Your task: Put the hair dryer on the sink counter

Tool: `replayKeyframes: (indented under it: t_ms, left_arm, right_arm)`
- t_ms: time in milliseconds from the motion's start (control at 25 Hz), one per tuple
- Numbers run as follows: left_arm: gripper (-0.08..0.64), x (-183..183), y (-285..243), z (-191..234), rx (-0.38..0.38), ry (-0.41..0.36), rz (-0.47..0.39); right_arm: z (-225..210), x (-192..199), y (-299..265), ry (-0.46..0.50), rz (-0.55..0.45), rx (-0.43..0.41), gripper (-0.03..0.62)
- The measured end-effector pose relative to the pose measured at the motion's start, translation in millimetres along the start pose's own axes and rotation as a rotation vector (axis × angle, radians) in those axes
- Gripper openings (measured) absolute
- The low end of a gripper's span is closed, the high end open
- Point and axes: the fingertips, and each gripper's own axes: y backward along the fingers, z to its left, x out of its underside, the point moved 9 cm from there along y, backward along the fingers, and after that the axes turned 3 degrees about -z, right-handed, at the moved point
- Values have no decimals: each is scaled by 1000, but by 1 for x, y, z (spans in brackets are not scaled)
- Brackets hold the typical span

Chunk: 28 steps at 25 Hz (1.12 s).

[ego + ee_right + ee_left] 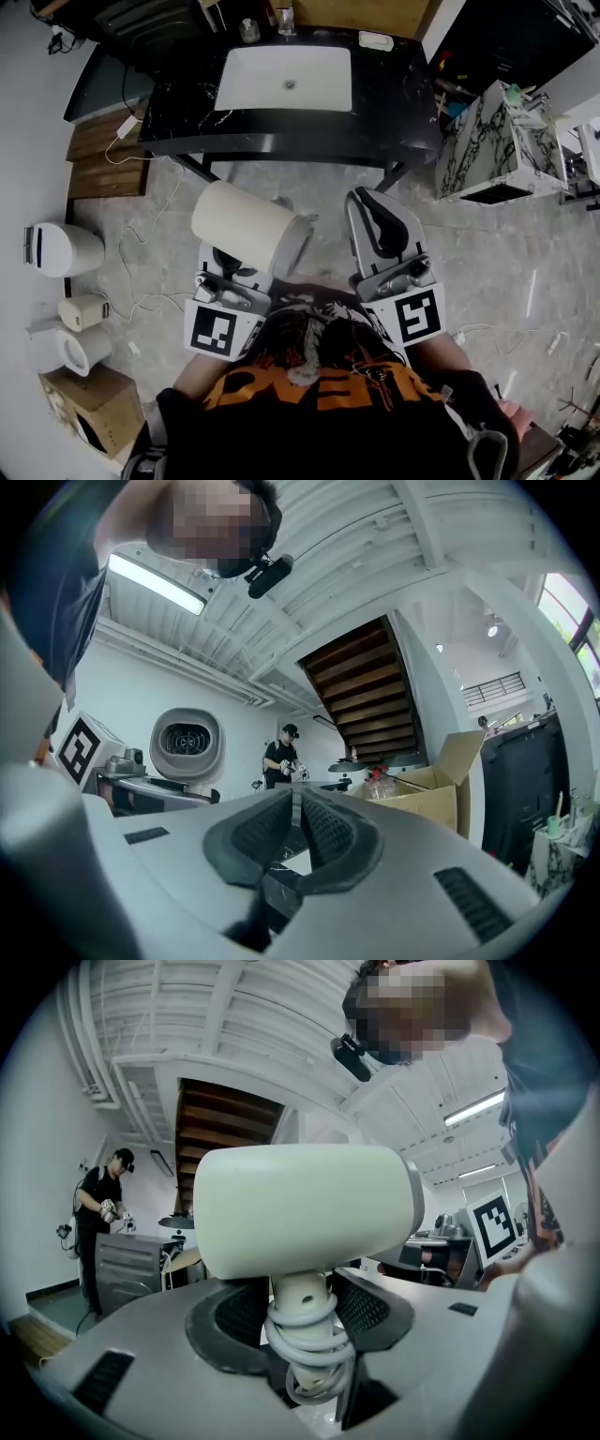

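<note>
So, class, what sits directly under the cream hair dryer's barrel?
The hair dryer's cream handle, wound with pale coiled cord, gripped between the left tool's black pads. The coil hides the handle's lower end.

**Layout: Grippers, Desk and Floor**

The hair dryer [246, 228] sits in the left gripper [300, 1312], handle between the jaws, to the left of the right gripper [375, 211]. Both grippers are before the desk [394, 112], above the floor [487, 253]. The sink [286, 80] lies in the desk's middle. A cabinet [487, 141] stands right of the desk. A box [80, 403] lies on the floor at the near left.
</note>
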Motion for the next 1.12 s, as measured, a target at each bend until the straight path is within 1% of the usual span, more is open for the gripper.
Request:
replayKeyframes:
  t_ms: [80,200,320,480,600,840,1000,1120]
  left_arm:
    - [224,3,-8,14,-5,16,1]
    - [224,11,-22,39,-3,50,14]
    - [224,15,-43,75,9,65,13]
    - [224,17,-70,135,15,65,12]
    - [224,21,-88,184,14,72,36]
    - [224,25,-115,286,15,95,43]
    - [224,31,-124,340,15,109,50]
    - [224,37,-127,374,17,118,61]
  right_arm:
    - [0,5,-19,3,5,-8,40]
    - [-1,14,-47,16,18,-10,14]
    - [-5,24,-86,19,29,-5,14]
    - [-8,35,-150,5,22,-10,14]
    - [-7,44,-205,-13,20,-25,14]
    - [7,64,-312,-29,42,-41,18]
    - [16,78,-374,-41,46,-56,24]
    - [26,86,-408,-48,45,-55,28]
